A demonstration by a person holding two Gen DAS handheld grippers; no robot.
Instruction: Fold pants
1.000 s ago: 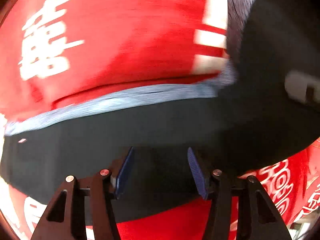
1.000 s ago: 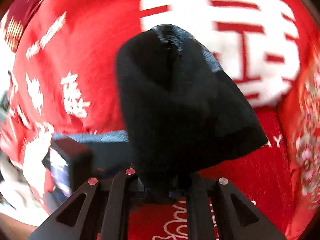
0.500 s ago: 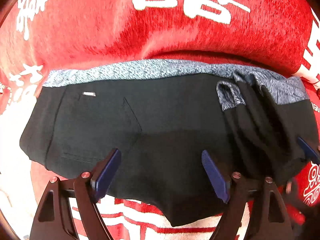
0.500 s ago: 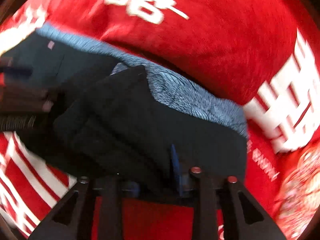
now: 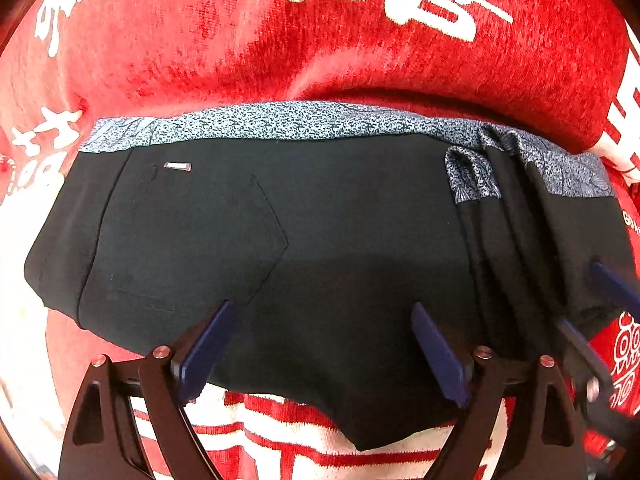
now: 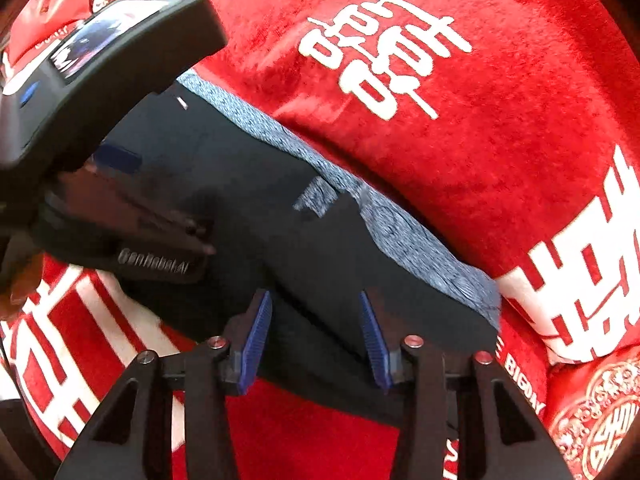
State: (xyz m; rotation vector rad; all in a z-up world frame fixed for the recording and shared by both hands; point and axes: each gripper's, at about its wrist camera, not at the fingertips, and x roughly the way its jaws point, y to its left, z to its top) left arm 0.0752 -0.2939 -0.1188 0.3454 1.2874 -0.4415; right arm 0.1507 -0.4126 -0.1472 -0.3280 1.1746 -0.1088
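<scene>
While both pairs of jaws are standing spread apart with nothing between them, the left gripper (image 5: pixel 320 344) and the right gripper (image 6: pixel 316 336) are hovering over the near edge of the folded black pants (image 5: pixel 340 240), which are lying flat on the red blanket (image 5: pixel 280 60), gray speckled waistband (image 5: pixel 280 122) along the far side.
</scene>
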